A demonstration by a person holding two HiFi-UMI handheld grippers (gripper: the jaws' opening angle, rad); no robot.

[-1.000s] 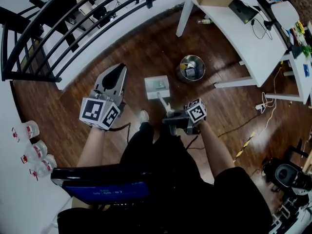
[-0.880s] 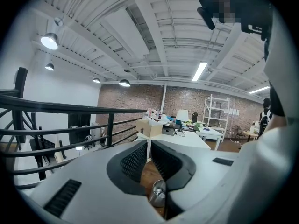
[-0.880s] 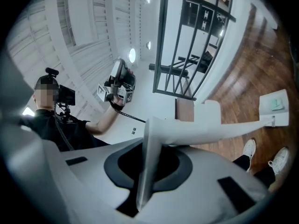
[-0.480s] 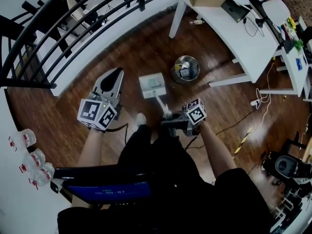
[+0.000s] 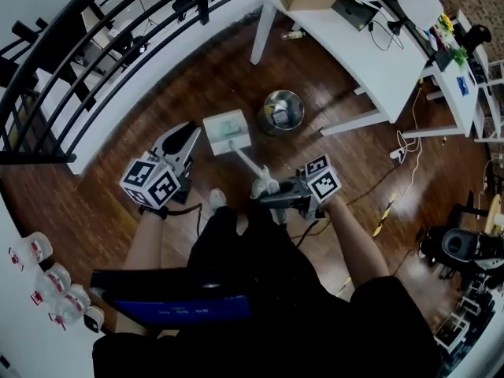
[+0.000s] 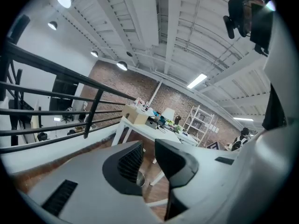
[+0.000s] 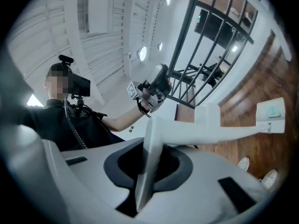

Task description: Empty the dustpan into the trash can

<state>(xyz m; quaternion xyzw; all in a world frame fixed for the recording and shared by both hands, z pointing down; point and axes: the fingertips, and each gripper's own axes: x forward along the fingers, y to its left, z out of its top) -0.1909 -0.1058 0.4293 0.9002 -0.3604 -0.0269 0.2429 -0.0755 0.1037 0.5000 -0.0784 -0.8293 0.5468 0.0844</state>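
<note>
Since a second ago my right tongs (image 5: 262, 188) have raised the dustpan (image 5: 227, 131), jaws clamped tight on its handle; it hangs out beyond their tips, near the trash can (image 5: 281, 110). My left tongs (image 5: 183, 140), just beside the dustpan, have just been opening: slightly apart, nothing between them.

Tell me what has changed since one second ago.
The right gripper has lifted the dustpan by its handle; it looks larger, nearer the head camera. The left gripper has rolled and sunk a little; its jaws have just been opening, with nothing between them. Unchanged: the right grip, and the trash can on the floor, dustpan beside it.
</note>
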